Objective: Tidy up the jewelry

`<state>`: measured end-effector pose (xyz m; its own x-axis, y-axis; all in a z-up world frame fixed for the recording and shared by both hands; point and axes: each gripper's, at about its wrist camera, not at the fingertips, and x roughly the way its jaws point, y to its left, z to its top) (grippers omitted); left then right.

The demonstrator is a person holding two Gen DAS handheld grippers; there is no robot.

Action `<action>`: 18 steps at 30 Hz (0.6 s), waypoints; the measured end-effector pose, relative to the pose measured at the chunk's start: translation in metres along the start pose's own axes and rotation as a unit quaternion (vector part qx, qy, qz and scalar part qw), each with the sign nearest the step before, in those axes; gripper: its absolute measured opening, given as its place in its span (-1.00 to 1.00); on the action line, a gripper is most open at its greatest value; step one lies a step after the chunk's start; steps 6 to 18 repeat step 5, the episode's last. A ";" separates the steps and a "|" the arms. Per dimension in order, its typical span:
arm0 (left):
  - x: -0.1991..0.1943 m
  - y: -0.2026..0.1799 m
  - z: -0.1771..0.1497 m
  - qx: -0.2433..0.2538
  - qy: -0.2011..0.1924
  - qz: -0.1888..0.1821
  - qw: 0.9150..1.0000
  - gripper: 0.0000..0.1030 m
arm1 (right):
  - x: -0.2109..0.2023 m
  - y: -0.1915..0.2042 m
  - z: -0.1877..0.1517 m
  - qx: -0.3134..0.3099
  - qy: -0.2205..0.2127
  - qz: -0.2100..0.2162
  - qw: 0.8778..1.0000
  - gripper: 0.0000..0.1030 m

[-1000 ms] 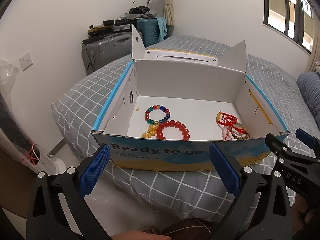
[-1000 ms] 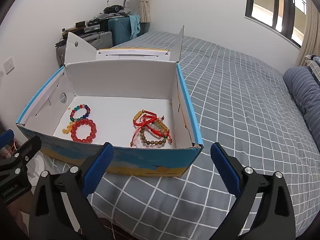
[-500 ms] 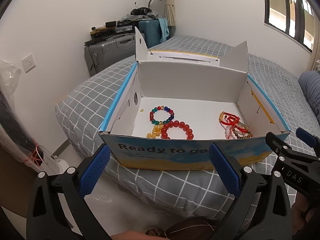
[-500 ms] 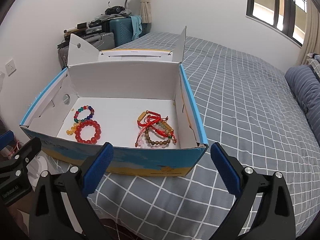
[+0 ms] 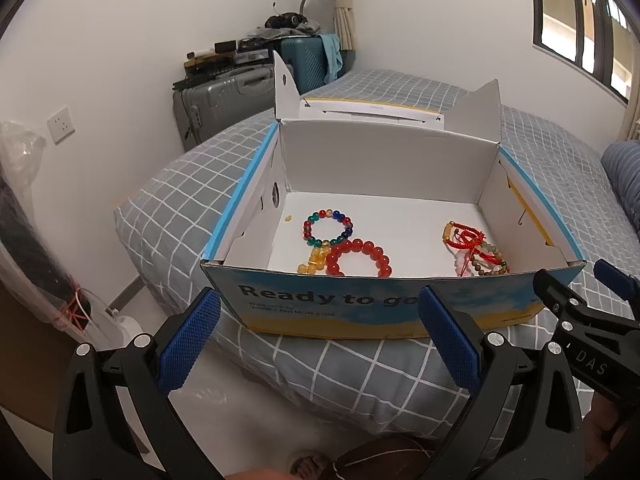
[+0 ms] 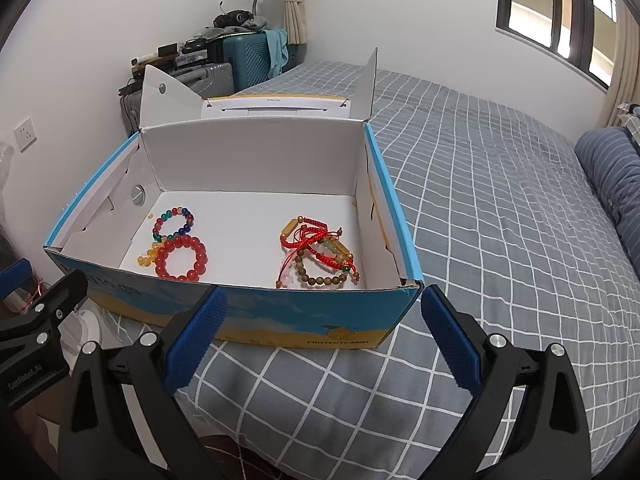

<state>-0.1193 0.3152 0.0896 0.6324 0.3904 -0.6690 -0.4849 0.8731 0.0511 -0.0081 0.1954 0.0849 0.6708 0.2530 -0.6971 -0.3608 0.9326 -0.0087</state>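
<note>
An open cardboard box (image 5: 328, 308) (image 6: 280, 320) sits on the bed's corner. On its white floor, at the left, lie a multicoloured bead bracelet (image 5: 327, 227) (image 6: 173, 224), a red bead bracelet (image 5: 359, 258) (image 6: 182, 258) and a yellow bead bracelet (image 5: 312, 261) (image 6: 148, 255). At the right lies a tangle of red cord bracelets (image 5: 466, 237) (image 6: 310, 236) on brown bead bracelets (image 5: 490, 266) (image 6: 320, 276). My left gripper (image 5: 318, 338) and right gripper (image 6: 322, 342) hang open in front of the box's near wall, holding nothing.
The bed (image 6: 500, 208) has a grey checked cover. Striped pillows (image 6: 612, 176) lie far right. Suitcases (image 5: 224, 100) stand against the wall behind the box. A plastic bag (image 5: 24, 208) and floor (image 5: 248, 412) lie to the left, below the bed's edge.
Both grippers have drawn back and risen a little, so the box sits farther off and more of its floor shows. The bracelets have not moved.
</note>
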 end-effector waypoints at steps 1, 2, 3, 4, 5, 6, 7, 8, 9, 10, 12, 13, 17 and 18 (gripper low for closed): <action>0.000 0.000 0.000 0.000 0.001 -0.001 1.000 0.89 | 0.000 0.000 0.000 0.001 0.001 0.000 1.000 0.82; 0.000 0.000 0.000 0.000 0.002 -0.001 1.000 0.89 | 0.000 0.001 0.000 0.001 0.001 0.001 1.000 0.82; 0.000 -0.001 -0.001 0.000 0.003 0.000 1.000 0.89 | 0.001 0.001 -0.001 0.001 0.001 0.001 1.000 0.82; 0.000 -0.001 -0.001 0.000 0.003 -0.001 1.000 0.89 | 0.001 0.002 -0.001 0.000 0.001 0.001 1.000 0.82; 0.000 -0.001 -0.001 0.000 0.003 0.000 1.000 0.89 | 0.001 0.002 0.000 0.000 0.001 0.002 1.000 0.82; 0.000 -0.001 -0.001 0.000 0.003 0.000 1.000 0.89 | 0.001 0.002 0.000 0.000 0.001 0.002 1.000 0.82; 0.000 -0.001 -0.001 0.000 0.003 0.000 1.000 0.89 | 0.001 0.002 0.000 0.000 0.001 0.002 1.000 0.82; 0.000 -0.001 -0.001 0.000 0.003 0.000 1.000 0.89 | 0.001 0.002 0.000 0.000 0.001 0.002 1.000 0.82; 0.000 -0.001 -0.001 0.000 0.003 0.000 1.000 0.89 | 0.001 0.002 0.000 0.000 0.001 0.002 1.000 0.82; 0.000 -0.001 -0.001 0.000 0.003 0.000 1.000 0.89 | 0.001 0.002 0.000 0.000 0.001 0.002 1.000 0.82; 0.000 -0.001 -0.001 0.000 0.003 0.000 1.000 0.89 | 0.001 0.002 0.000 0.000 0.001 0.002 1.000 0.82; 0.000 -0.001 -0.001 0.000 0.003 0.000 1.000 0.89 | 0.001 0.002 0.000 0.000 0.001 0.002 1.000 0.82; 0.000 -0.001 -0.001 0.000 0.003 0.000 1.000 0.89 | 0.001 0.002 0.000 0.000 0.001 0.002 1.000 0.82; 0.000 -0.001 -0.001 0.000 0.003 0.000 1.000 0.89 | 0.001 0.002 0.000 0.000 0.001 0.002 1.000 0.82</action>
